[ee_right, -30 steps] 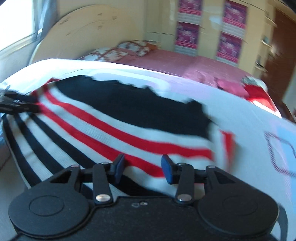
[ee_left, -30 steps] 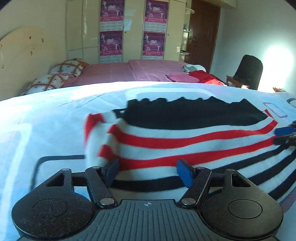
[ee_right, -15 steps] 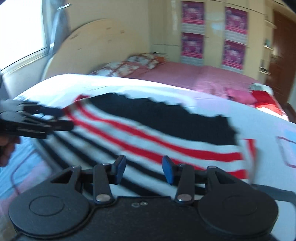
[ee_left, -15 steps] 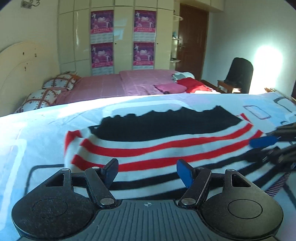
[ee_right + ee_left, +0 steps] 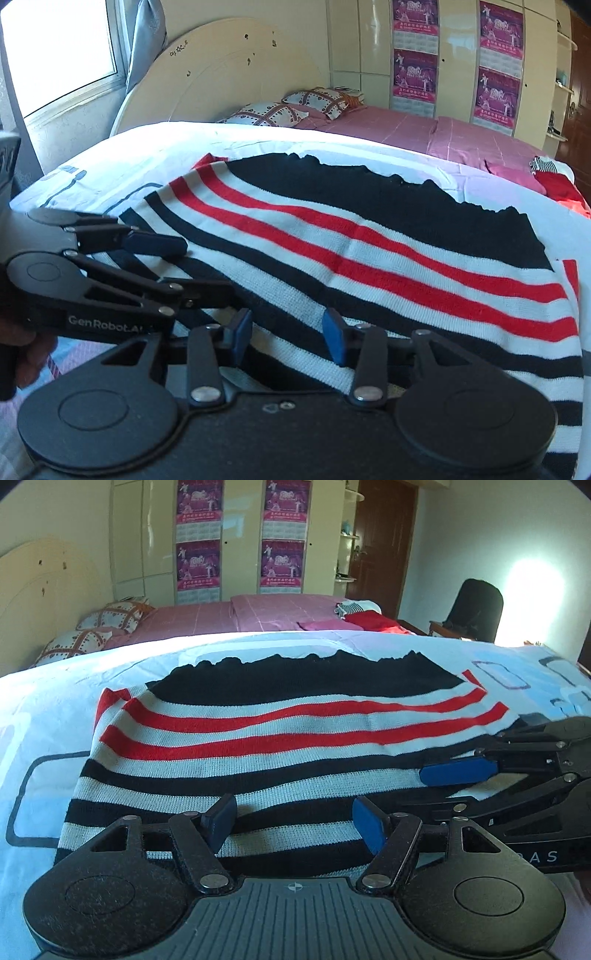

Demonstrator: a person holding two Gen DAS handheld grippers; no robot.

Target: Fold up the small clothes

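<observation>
1. The striped sweater (image 5: pixel 280 746) lies flat on the white bedsheet (image 5: pixel 44 716), right ahead of both tools, its near hem under their tips.
2. Its long axis runs side to side across both grippers, stripes parallel to the hem.
3. The left gripper (image 5: pixel 293 821) is spread wide, gripping nothing; the right gripper (image 5: pixel 286 339) is parted and empty too.
4. They sit side by side at the hem, about equally near, so I'd guess the fold goes straight forward, away from them.

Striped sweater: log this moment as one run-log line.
striped sweater: flat on the white sheet | left gripper: open at near hem | right gripper: open at near hem | fold: not yet begun
</observation>
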